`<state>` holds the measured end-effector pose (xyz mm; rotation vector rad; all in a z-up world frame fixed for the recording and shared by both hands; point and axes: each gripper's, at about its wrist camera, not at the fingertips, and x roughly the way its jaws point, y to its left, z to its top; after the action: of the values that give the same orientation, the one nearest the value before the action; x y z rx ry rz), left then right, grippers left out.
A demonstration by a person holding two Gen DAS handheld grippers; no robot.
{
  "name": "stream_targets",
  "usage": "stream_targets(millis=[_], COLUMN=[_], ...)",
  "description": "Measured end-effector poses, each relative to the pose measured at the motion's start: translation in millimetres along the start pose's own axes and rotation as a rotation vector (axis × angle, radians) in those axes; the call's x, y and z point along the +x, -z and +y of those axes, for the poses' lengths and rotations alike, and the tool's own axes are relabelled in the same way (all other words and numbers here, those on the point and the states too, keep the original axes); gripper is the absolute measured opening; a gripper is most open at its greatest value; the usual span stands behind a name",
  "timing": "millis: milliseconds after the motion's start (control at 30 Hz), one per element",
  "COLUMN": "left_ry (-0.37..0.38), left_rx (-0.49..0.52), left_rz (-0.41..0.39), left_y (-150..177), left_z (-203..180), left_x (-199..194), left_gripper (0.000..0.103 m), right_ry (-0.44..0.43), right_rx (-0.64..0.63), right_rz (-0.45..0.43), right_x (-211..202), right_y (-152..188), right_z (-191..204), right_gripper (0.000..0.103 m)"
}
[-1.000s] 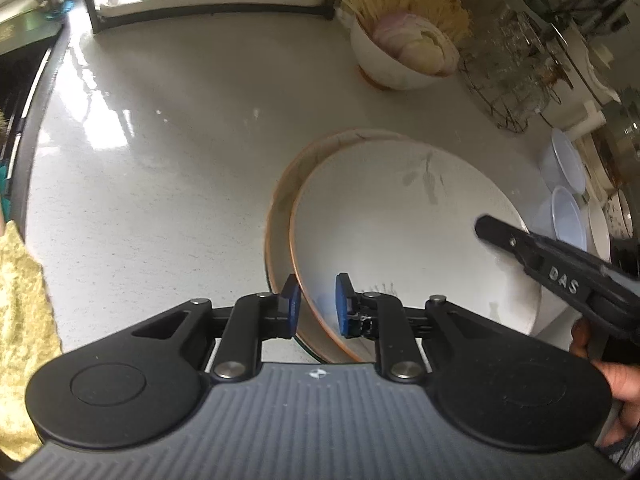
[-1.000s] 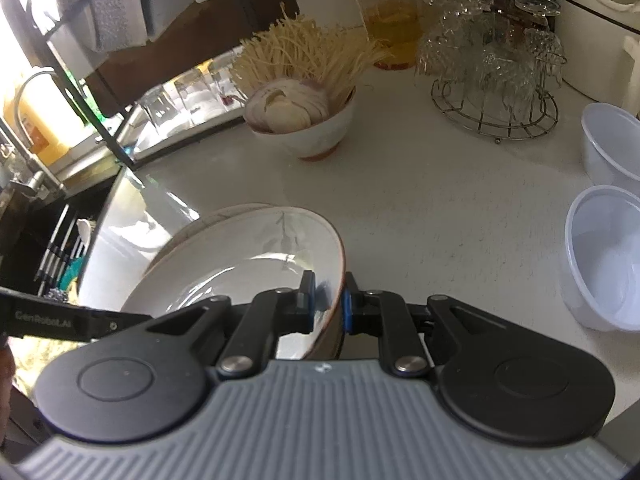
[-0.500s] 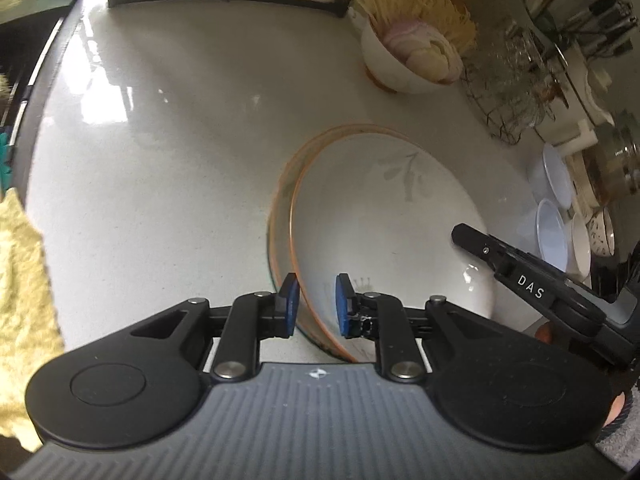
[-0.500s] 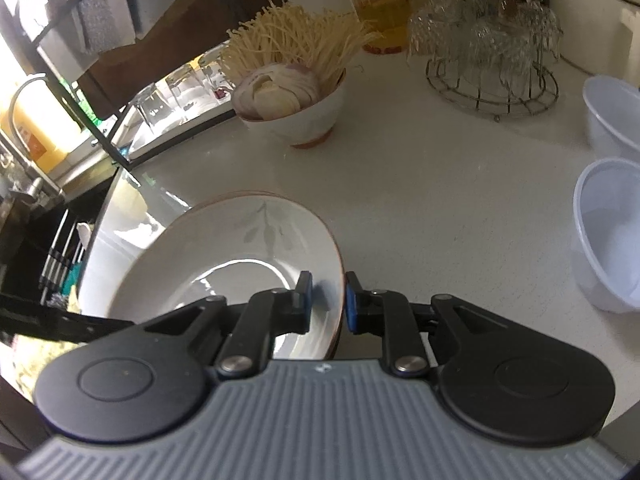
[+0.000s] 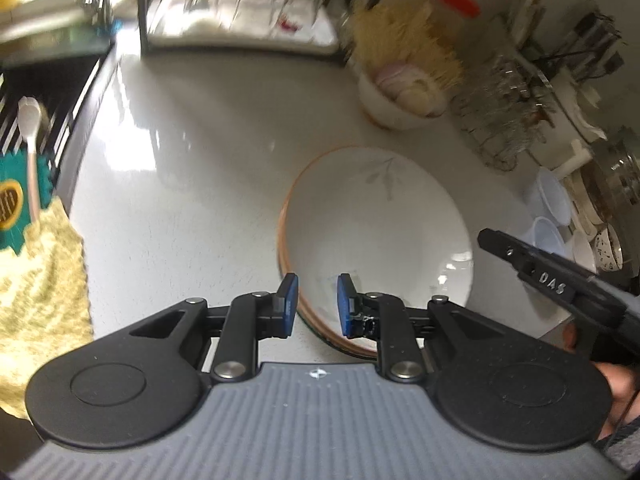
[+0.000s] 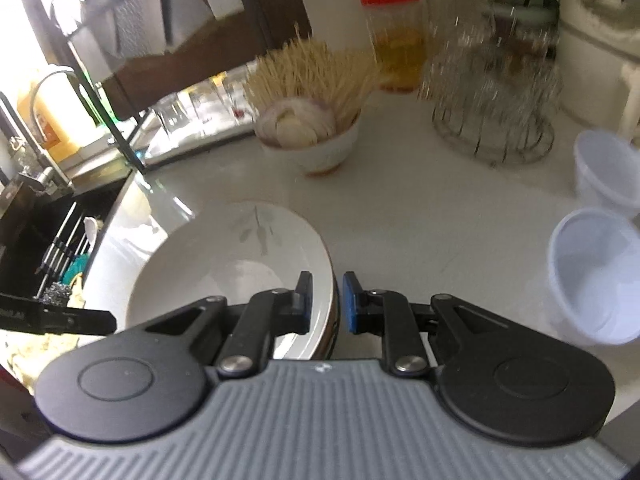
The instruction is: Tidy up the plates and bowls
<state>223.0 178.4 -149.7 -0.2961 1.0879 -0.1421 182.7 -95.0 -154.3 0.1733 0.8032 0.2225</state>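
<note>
A stack of white plates with brown rims and a grey leaf print (image 5: 376, 220) lies on the white counter (image 5: 192, 184); it also shows in the right wrist view (image 6: 236, 264). My left gripper (image 5: 317, 304) straddles the stack's near left rim, pads slightly apart around it. My right gripper (image 6: 325, 304) straddles the right rim of the same stack the same way. Whether the pads press the rims is unclear. The right gripper's body (image 5: 560, 284) shows at the right of the left wrist view.
A white bowl of onions and noodles (image 6: 316, 136) stands behind the plates. Plastic cups (image 6: 592, 272) sit at the right, with a wire glass rack (image 6: 492, 96) and jar (image 6: 396, 40) behind them. A sink (image 6: 52, 232) and yellow cloth (image 5: 36, 288) lie at the left.
The top plate has come to sit squarely on the lower one. Both cameras have pulled back and tilted up, showing more of the back of the counter.
</note>
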Motion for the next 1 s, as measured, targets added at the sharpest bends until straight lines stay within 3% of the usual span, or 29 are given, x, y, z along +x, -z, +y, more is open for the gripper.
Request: stream_targets(millis=[367,667,1000], left_ry=[0.01,0.038,0.069], left_rx=[0.075,0.104,0.115], left_rz=[-0.2,-0.258,-0.284], left_y=[21.0,52.8,76.8], left_z=[-40.2,-71.3,-93.0], left_x=[-88.5,-128.6,-144.2], left_gripper=[0.023,0.023,0.023], right_ry=[-0.043,-0.032,0.002], right_rx=[-0.021,-0.014,0.019], right_rz=[-0.149,-0.234,-0.266], right_x=[-97.1,-163.6,-194.9], right_y=[-9.7,2.9,23.5], right_z=[15.5,17.7,4.2], right_gripper=[0.02,0.02,0.02])
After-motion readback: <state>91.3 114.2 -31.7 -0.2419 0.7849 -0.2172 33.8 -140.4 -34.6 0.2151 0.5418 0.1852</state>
